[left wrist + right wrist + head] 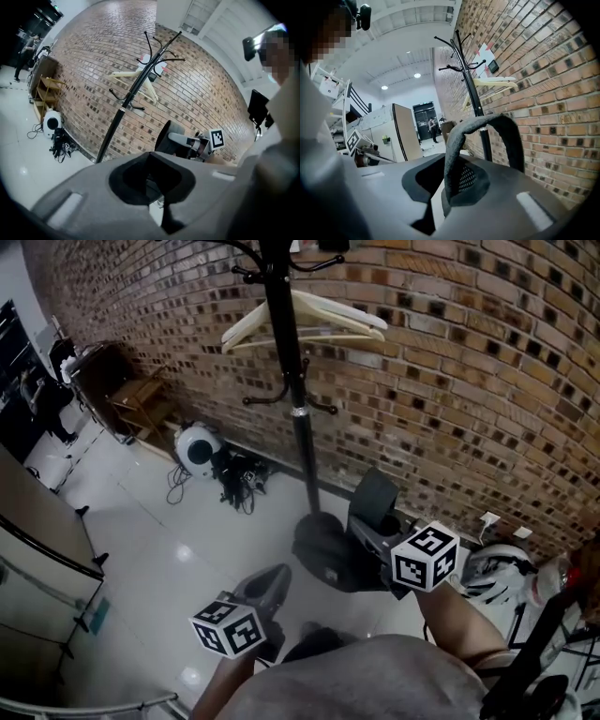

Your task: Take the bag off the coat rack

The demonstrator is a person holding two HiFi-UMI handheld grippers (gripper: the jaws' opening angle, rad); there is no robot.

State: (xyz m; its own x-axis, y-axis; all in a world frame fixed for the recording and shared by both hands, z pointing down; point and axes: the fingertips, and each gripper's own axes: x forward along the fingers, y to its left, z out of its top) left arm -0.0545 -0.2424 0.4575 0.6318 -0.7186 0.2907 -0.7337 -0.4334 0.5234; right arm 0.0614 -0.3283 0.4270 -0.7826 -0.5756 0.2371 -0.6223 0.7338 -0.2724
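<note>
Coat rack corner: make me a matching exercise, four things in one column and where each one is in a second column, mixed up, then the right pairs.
Things
1. bag strap
2. wooden hanger
3. coat rack
4. white round appliance

Places
A. on the floor at the foot of the wall, beside a tangle of cables
B. hung high on the rack
C. clamped in the right gripper
D. standing upright in front of the brick wall

Pairs: 1-C, 2-B, 3-D, 4-A
</note>
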